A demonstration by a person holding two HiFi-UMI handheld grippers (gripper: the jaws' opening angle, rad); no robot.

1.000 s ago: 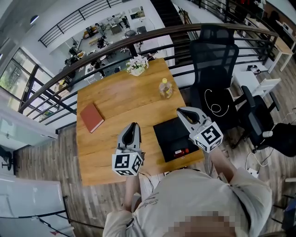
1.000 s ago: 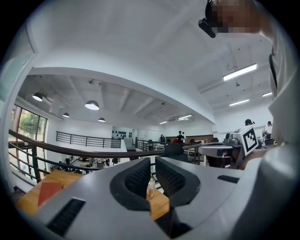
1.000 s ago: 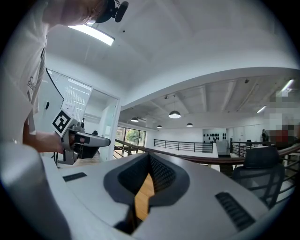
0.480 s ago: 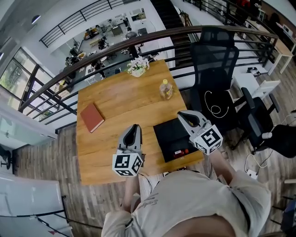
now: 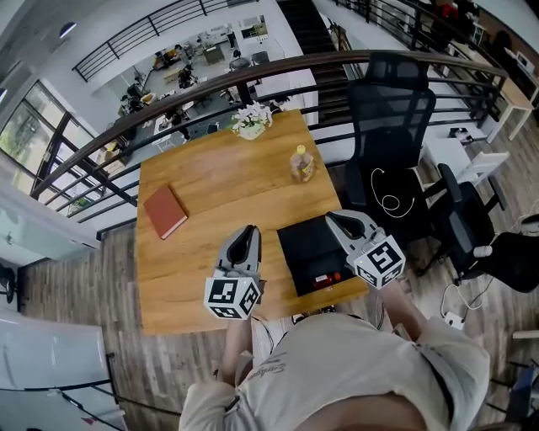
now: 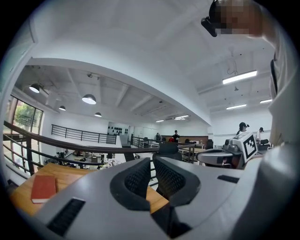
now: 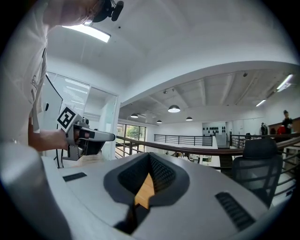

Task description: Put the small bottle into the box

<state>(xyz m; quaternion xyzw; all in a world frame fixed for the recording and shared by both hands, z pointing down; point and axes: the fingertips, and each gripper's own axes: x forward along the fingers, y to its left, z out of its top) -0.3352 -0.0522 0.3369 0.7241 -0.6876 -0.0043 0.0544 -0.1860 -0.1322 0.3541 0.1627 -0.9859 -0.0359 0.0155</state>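
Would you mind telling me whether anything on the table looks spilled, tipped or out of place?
Nothing stands out. The small bottle stands upright toward the far right, the red book lies flat at the left, the flowers sit at the far edge, and the black box sits at the near right.

Mezzanine office. Wooden table (image 5: pixel 210 202) at centre, on a wood plank floor (image 5: pixel 109 353) showing at 7 o'clock. Dark curved railing (image 5: pixel 253 71) arcs from 9 to 2 o'clock behind the table. Black mesh office chair (image 5: pixel 387 109) at 1 o'clock, white desk (image 5: pixel 459 147) at 3. Tall windows (image 5: pixel 34 135) at 10. Staircase (image 5: pixel 303 25) at 12, lower-floor desks beside it. White ceiling, round pendant lights (image 6: pixel 89 99), strip lights (image 6: pixel 240 77).
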